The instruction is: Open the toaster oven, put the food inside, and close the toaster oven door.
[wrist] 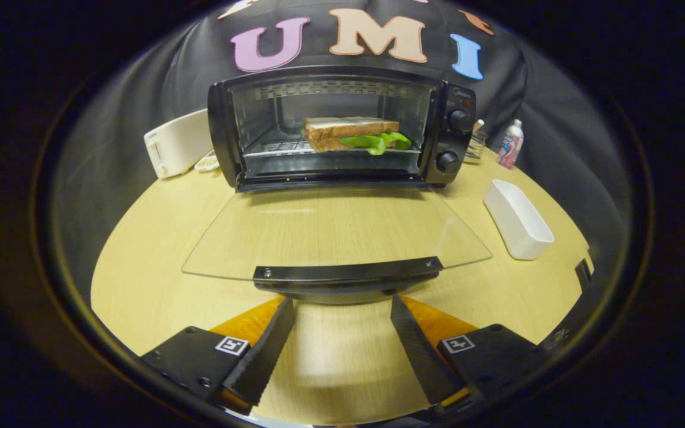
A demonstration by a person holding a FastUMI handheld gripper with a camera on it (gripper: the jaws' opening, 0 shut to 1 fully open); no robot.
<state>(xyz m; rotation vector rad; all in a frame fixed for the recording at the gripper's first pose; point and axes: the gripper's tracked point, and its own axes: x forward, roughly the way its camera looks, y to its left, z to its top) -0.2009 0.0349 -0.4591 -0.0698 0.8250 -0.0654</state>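
Brown bread sandwich (351,133) sits inside the black toaster oven (342,128); its glass door (336,232) needs closing. Tongs (342,309) are wide, empty.

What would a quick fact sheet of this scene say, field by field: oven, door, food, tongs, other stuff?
oven: black toaster oven at the back of a wooden table
door: glass door folded down flat, its handle just ahead of the tongs
food: sandwich with green leaf, on the rack inside
tongs: tongs open, holding nothing
other stuff: white dish right of the door, bottle behind it, white box left of the oven
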